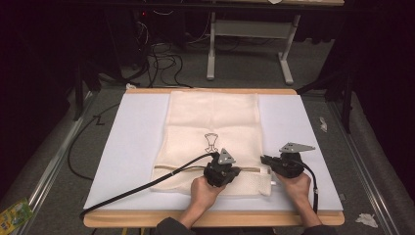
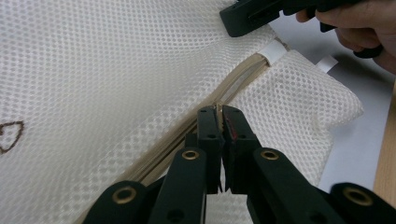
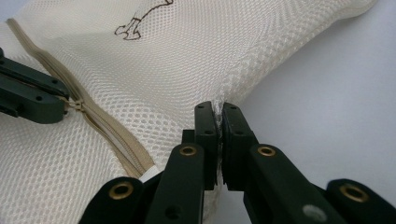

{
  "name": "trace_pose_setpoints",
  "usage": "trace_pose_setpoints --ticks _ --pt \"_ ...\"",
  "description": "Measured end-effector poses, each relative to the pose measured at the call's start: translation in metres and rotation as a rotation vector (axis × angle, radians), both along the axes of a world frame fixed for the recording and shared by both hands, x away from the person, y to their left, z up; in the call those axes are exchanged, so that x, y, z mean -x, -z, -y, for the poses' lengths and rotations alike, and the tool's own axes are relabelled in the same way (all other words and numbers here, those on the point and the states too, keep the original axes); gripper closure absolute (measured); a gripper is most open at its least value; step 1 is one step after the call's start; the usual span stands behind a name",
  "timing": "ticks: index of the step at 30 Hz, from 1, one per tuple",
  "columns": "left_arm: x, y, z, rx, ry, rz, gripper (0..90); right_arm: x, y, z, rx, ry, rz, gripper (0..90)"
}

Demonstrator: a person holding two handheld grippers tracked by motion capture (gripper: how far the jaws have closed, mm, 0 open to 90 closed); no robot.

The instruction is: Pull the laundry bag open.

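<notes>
A cream mesh laundry bag lies flat on a white mat that covers the wooden table; its near end, toward the person, carries a beige zipper that runs across the bag's width. A small brown emblem is printed near the bag's middle.

Left gripper — jaws closed tight on the zipper, pinching it at a point along the track; in the right gripper view the same tips sit on the zipper pull at the track's left. In the high view the left hand holds this gripper over the near middle of the bag, its black cable trailing off to the left across the mat.

Right gripper — jaws closed on the mesh at the bag's side edge, close to the zipper's end, with a sliver of fabric visible between the 2 pads. In the high view the right hand holds it at the bag's near right corner, just beside a white tag.

The 2 grippers stand near each other, not touching.
</notes>
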State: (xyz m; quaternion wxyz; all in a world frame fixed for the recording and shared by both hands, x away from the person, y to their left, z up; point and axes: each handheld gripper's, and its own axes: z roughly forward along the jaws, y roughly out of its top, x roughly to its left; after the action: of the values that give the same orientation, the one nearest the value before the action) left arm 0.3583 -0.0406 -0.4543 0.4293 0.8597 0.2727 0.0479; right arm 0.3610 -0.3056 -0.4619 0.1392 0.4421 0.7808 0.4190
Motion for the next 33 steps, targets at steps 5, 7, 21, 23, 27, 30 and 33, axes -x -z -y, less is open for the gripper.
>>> trace_pose_setpoints --ticks 5,7,21,23,27,30,33 --pt "-0.002 -0.001 -0.007 0.012 -0.007 -0.002 86.8 -0.001 0.0 0.001 0.003 0.003 0.001 87.8" --pt "-0.002 -0.001 -0.008 0.02 -0.005 -0.002 86.8 -0.001 0.001 0.001 0.007 -0.001 0.004 87.8" --pt "-0.004 0.0 -0.016 0.022 -0.018 -0.004 86.8 -0.005 0.004 0.001 0.012 0.011 -0.01 87.8" --pt "-0.005 0.001 -0.017 0.031 -0.021 -0.008 86.8 -0.005 0.004 0.0 0.016 0.013 -0.01 87.8" --pt "-0.007 -0.001 -0.018 0.037 -0.018 -0.014 86.8 -0.005 0.004 0.0 0.011 0.02 -0.012 87.8" --pt "-0.007 -0.001 -0.019 0.036 -0.017 -0.01 86.8 -0.005 0.003 -0.001 0.019 0.019 0.003 87.8" --pt "-0.007 -0.002 -0.02 0.039 -0.02 -0.006 86.8 -0.006 0.004 -0.001 0.014 0.022 -0.005 87.8"
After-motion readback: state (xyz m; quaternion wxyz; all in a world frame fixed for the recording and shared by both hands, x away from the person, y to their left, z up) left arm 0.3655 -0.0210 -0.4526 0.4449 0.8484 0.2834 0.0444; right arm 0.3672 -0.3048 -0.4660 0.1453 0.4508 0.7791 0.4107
